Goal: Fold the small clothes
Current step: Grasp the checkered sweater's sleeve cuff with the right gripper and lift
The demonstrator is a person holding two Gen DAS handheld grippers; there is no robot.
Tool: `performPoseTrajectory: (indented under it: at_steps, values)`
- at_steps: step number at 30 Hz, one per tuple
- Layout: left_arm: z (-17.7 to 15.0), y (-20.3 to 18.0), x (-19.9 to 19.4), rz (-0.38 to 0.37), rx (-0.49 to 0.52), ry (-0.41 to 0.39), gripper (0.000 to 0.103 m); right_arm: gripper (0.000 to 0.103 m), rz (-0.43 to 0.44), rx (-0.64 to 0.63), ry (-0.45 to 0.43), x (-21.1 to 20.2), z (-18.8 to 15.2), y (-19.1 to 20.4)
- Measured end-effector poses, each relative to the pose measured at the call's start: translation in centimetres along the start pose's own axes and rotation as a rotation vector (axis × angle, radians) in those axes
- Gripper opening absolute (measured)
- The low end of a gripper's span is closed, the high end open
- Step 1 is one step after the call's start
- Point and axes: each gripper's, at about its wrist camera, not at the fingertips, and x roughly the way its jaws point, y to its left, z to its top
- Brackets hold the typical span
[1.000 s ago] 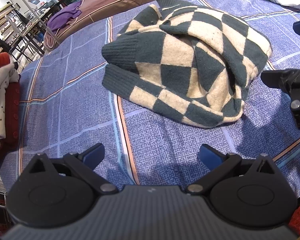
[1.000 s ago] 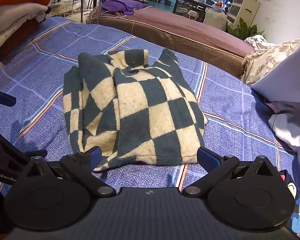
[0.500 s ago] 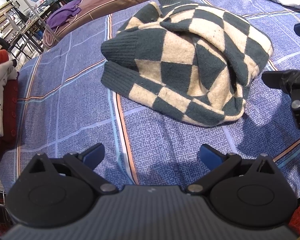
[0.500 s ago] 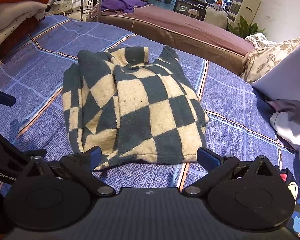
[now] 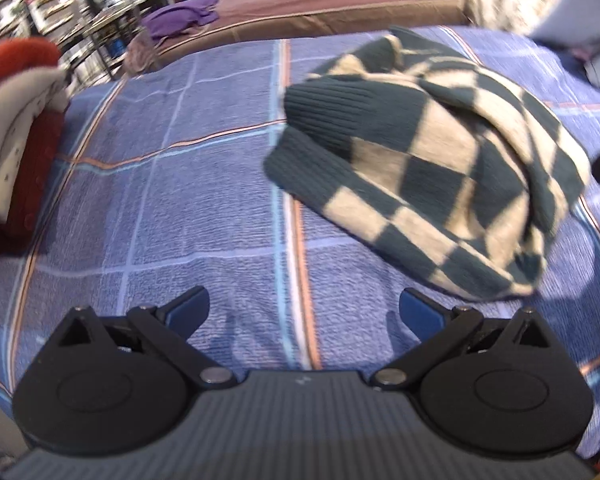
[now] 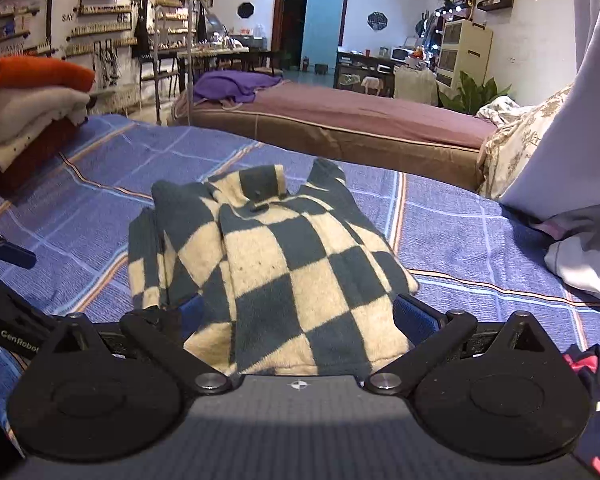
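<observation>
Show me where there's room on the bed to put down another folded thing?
Bare blanket lies between the checked sweater and the folded pile. More lies between the sweater and the pale clothes. It's crowded by the sweater's near hem, where the open right tool sits.

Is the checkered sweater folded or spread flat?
Folded. The checkered sweater lies as a compact bundle on the blue bedspread, with layers doubled over and stacked ribbed edges.

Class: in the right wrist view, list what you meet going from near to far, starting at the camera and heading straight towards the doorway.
Right gripper → checked sweater → blue bedspread → brown mattress → doorway
</observation>
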Motion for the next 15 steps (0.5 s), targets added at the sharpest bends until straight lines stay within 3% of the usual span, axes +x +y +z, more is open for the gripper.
performPoseTrajectory:
  at_steps: [5, 8, 12, 13, 14, 15]
  values:
    - [-1.0, 2.6, 0.9, -0.032, -0.131, -0.012, 0.103, 0.103, 0.033, -0.066, 0.001, 3.3, 0.5, 1.8]
    - [-1.4, 2.8, 1.3, -0.040, -0.130, -0.009, 0.103, 0.103, 0.026, -0.115, -0.022, 5.4, 1.6, 3.0]
    - [-1.6, 2.4, 1.7, -0.025, -0.087, 0.012, 0.103, 0.103, -0.024, -0.191, 0.009, 9.0, 2.4, 4.1]
    - [-1.7, 2.3, 1.8, -0.025, -0.080, 0.015, 0.103, 0.096, -0.049, -0.214, 0.010, 9.6, 2.4, 4.3]
    - [-1.7, 2.2, 1.8, -0.026, -0.077, 0.018, 0.103, 0.063, -0.082, -0.225, 0.000, 9.8, 2.3, 4.1]
    - [-1.7, 2.0, 1.8, -0.028, -0.075, 0.019, 0.103, 0.049, -0.094, -0.215, -0.010, 9.7, 2.3, 3.7]
